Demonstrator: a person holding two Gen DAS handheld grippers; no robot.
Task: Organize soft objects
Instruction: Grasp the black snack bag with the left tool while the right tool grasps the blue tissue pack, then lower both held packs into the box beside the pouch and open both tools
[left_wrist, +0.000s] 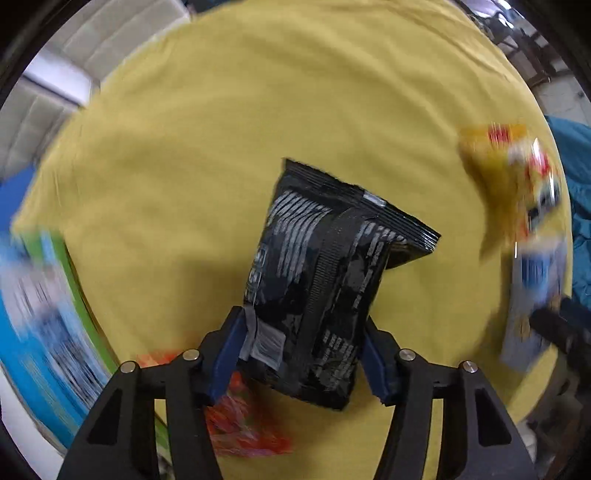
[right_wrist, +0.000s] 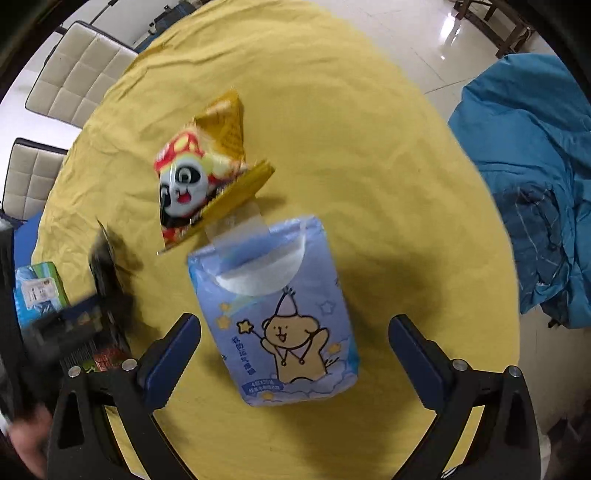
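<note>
My left gripper (left_wrist: 301, 354) is shut on a black snack bag (left_wrist: 325, 273) and holds it above the yellow tablecloth (left_wrist: 221, 129). The same black bag shows blurred at the left of the right wrist view (right_wrist: 107, 266). My right gripper (right_wrist: 295, 354) is open, its jaws on either side of a blue tissue pack (right_wrist: 280, 314) with a cartoon bear, not touching it. A yellow snack bag with a panda (right_wrist: 207, 173) lies just beyond the tissue pack. It also appears blurred at the right of the left wrist view (left_wrist: 517, 173).
A red-orange packet (left_wrist: 240, 421) lies under my left gripper. A blue and green box (left_wrist: 48, 325) sits at the table's left edge, also in the right wrist view (right_wrist: 37, 288). White chairs (right_wrist: 81, 66) stand beyond the table. A teal cloth heap (right_wrist: 535, 166) lies at the right.
</note>
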